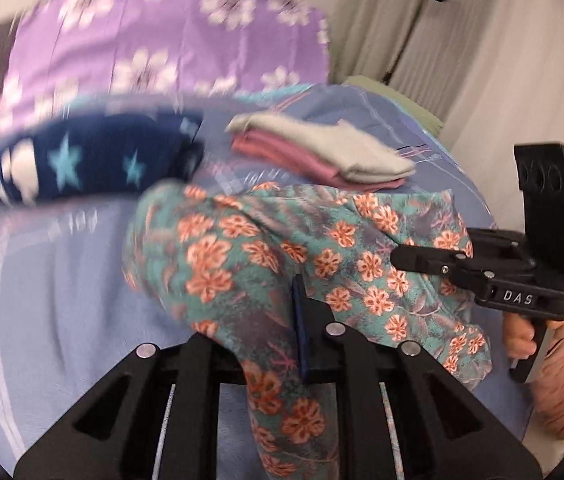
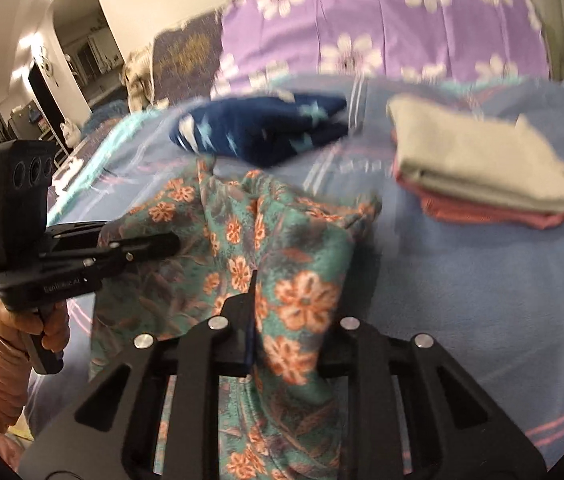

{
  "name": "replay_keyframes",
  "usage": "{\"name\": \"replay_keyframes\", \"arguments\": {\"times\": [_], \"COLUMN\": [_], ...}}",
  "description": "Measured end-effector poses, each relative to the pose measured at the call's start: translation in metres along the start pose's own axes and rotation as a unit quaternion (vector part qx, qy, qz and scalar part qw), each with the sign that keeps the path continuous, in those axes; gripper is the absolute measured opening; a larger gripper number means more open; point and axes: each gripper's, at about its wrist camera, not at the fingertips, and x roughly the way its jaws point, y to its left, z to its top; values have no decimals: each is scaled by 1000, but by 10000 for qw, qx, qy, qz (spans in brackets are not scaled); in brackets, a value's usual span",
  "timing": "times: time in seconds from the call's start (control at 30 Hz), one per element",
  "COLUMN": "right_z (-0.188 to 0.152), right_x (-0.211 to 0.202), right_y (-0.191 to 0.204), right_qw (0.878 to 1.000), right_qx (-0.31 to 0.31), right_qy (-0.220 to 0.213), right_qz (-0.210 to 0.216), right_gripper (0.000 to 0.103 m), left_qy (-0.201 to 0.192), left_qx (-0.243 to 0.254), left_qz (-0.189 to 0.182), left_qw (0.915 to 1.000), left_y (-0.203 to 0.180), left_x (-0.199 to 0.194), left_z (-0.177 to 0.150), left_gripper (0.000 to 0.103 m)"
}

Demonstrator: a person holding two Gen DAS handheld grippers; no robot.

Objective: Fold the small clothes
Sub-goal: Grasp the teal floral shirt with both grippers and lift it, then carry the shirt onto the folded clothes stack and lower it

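Cloth: teal floral garment (image 1: 305,264), soft and crumpled, lifted in a bunch above the blue bedsheet (image 1: 54,280), its lower folds trailing on the sheet.
Long axis: the stretch between the two pinched spots runs roughly side to side across the bed; the rest hangs below.
Left gripper (image 1: 301,320): jaws nearly closed, pinching a fold on the garment's left side.
Right gripper (image 2: 252,300): jaws nearly closed, pinching a fold on the right side.
Which hand is nearer: neither; each holds its own end, slack cloth sagging between.
Next move, as I judge it: draw the two apart along that line so the cloth hangs flat.
Beyond: folded grey and pink pile (image 2: 481,168) far right, navy star cloth (image 1: 90,160) far left, purple flowered pillow (image 2: 381,28) behind.
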Motion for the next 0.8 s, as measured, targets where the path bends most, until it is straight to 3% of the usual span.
{"name": "replay_keyframes", "arguments": {"times": [0.17, 0.33, 0.53, 0.8], "right_z": [4, 9, 28, 79], "right_x": [-57, -103, -147, -183], "right_y": [21, 29, 16, -18], "right_qw": [9966, 9897, 9817, 9742], "right_qx": [-302, -537, -584, -478], "right_qy": [-712, -1164, -1538, -1766], "right_qz": [-288, -635, -957, -1325], "right_gripper": [20, 20, 19, 19], "left_qy": [-444, -716, -945, -1145], "left_qx": [347, 588, 1079, 1318], "left_qz": [-44, -134, -7, 16], "left_qw": [9984, 9956, 9897, 9846], "left_y": [-34, -61, -104, -138], "left_x": [-43, -72, -81, -73], "left_z": [22, 45, 90, 153], "left_gripper": [13, 13, 14, 14]}}
